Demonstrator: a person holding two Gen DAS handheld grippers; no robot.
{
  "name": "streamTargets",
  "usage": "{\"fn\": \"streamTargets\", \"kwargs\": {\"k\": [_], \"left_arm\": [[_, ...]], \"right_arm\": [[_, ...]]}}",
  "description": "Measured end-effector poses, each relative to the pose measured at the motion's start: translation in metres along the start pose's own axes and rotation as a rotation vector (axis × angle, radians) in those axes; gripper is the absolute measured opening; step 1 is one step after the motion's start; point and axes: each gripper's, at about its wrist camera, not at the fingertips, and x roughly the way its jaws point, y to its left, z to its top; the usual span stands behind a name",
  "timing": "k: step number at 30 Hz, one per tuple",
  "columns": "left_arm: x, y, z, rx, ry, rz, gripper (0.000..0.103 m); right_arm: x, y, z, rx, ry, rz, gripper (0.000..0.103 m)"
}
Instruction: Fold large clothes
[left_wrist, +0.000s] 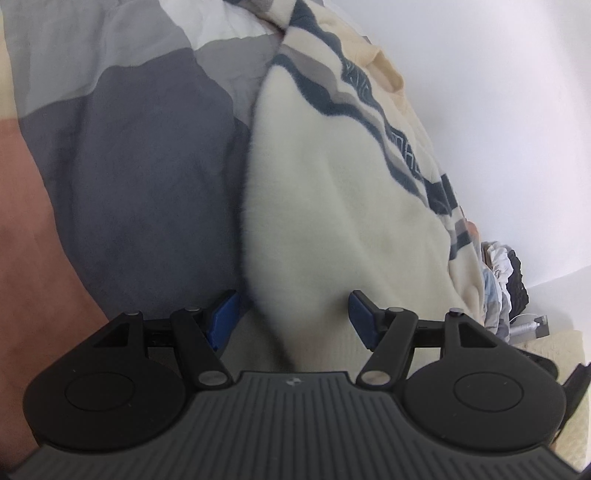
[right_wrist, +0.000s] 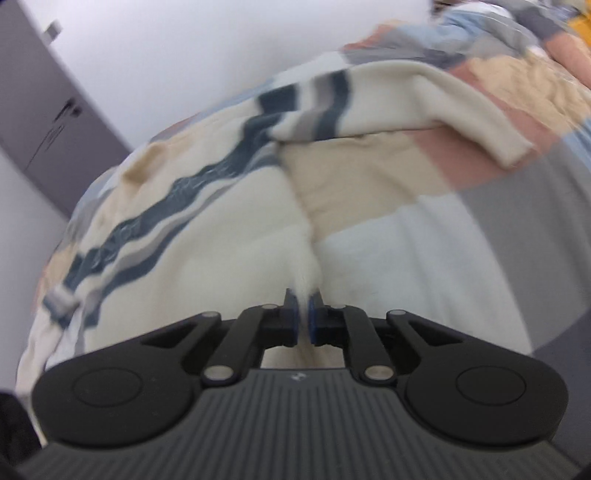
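A cream fleece sweater (left_wrist: 332, 206) with dark blue and grey stripes lies spread on a patchwork bed cover (left_wrist: 140, 177). In the left wrist view my left gripper (left_wrist: 291, 314) stands open, its blue pads wide apart on either side of the sweater's cream hem edge, not pressing on it. In the right wrist view the same sweater (right_wrist: 207, 229) fills the left and middle, with one sleeve (right_wrist: 443, 103) stretched to the upper right. My right gripper (right_wrist: 303, 314) is shut on a pinch of the sweater's cream edge, which rises thin between the blue pads.
The bed cover (right_wrist: 461, 206) has grey, white, beige and pink blocks. A white wall (left_wrist: 498, 110) runs behind the bed. A grey cabinet (right_wrist: 44, 122) stands at the left in the right wrist view. Crumpled clothes (left_wrist: 506, 273) lie at the bed's far end.
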Motion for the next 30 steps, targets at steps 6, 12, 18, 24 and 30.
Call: {"fn": "streamTargets", "kwargs": {"k": [6,12,18,24,30], "left_arm": [[0.010,0.000,-0.001,-0.014,0.033,-0.060,0.059],[0.000,-0.017,-0.007,0.085,-0.056,-0.044,0.015],[-0.049,-0.023,-0.006,0.119,-0.182,-0.077,0.012],[-0.038,-0.020,-0.009,0.144,-0.128,0.036,0.014],[-0.049,-0.014,-0.006,0.105,-0.171,0.057,0.062]], "right_arm": [[0.025,-0.009,-0.010,0.036,0.079,-0.052,0.009],[0.026,-0.010,-0.019,0.066,0.110,0.019,0.009],[-0.001,-0.007,-0.030,0.071,0.057,0.084,0.009],[0.006,-0.003,-0.039,0.083,0.096,0.035,0.012],[-0.014,-0.018,-0.027,0.166,0.028,0.077,0.060]]}}
